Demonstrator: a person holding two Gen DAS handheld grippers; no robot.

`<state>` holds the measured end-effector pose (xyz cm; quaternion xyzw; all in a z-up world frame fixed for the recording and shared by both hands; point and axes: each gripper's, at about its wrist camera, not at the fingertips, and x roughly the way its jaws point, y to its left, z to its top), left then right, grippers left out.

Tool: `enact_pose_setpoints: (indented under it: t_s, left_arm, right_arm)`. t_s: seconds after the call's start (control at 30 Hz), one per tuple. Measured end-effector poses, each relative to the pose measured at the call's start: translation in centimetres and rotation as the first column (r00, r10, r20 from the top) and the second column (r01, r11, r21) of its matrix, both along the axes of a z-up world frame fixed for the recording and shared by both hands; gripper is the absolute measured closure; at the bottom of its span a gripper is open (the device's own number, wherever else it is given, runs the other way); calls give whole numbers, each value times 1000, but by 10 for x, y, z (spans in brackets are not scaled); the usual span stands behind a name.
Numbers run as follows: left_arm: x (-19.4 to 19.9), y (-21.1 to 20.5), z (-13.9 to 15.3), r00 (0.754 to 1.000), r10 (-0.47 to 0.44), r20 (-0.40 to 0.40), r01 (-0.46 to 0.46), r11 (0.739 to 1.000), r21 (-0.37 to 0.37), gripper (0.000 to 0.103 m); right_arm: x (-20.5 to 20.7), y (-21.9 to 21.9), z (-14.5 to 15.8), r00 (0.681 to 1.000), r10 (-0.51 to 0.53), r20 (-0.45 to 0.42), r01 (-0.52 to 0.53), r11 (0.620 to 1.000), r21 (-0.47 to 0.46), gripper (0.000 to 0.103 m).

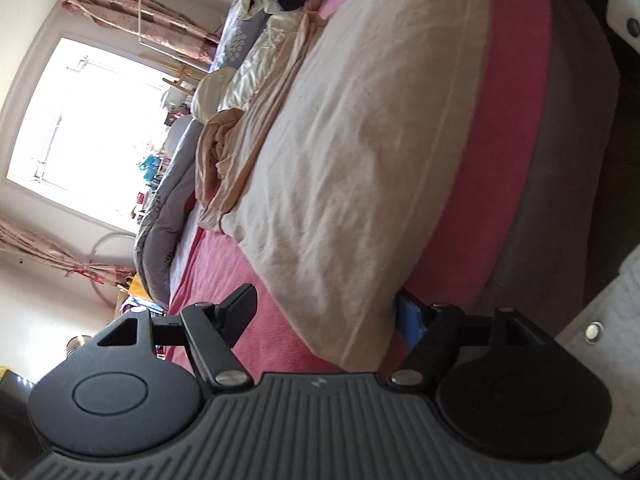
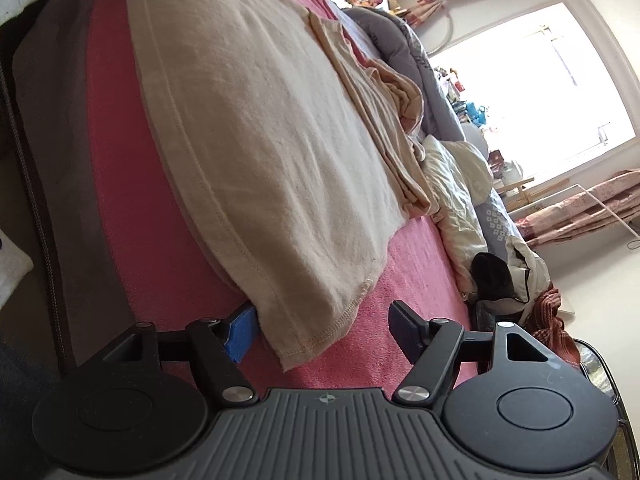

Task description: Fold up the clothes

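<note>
Between each open claw's jaws, cloth [image 2: 260,152].

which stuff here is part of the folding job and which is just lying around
Part of the job:
- beige garment spread flat on the pink blanket
- left hand-held gripper, open at one corner
- right hand-held gripper, open at another corner

Lying about:
- grey quilt
- crumpled peach cloth
- curtains

A garment [image 1: 344,152] lies flat on the bed [image 1: 508,184] — crumpled clothes [image 1: 224,148] just beyond it.
</note>
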<state>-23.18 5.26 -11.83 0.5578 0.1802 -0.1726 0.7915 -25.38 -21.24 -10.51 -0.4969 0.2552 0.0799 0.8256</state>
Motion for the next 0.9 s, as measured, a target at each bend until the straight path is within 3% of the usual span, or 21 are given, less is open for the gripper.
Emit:
enact_pose_setpoints:
  t_s: [0.17, 0.33, 0.47, 0.6, 0.7, 0.8, 0.9]
  left_arm:
    - [3, 1, 24, 999, 22, 49, -19, 998, -56, 26]
    - [19, 6, 45, 995, 82, 49, -74, 986, -148, 26]
    - [12, -1, 26, 997, -22, 68, 22, 1000, 2, 26]
    - [-2, -8, 3, 988, -142, 57, 135, 985, 110, 26]
    - [3, -14, -2, 989, -132, 72, 124, 987, 104, 25]
    - [16, -9, 13, 995, -68, 77, 66, 997, 25, 24]
    - [28, -5, 28, 997, -4, 77, 8, 999, -53, 24]
  right_arm:
    - [4, -7, 23, 995, -46, 84, 43, 998, 38, 34]
    - [14, -15, 21, 997, -43, 70, 42, 999, 11, 34]
    - [4, -10, 7, 999, 41, 36, -39, 997, -71, 34]
    - [-9, -1, -7, 989, 149, 5, -146, 979, -145, 33]
    - [-9, 7, -17, 981, 193, 26, -185, 965, -184, 32]
    - [-4, 14, -21, 975, 211, 73, -191, 958, -213, 32]
    - [7, 13, -1, 980, 169, 106, -155, 980, -127, 32]
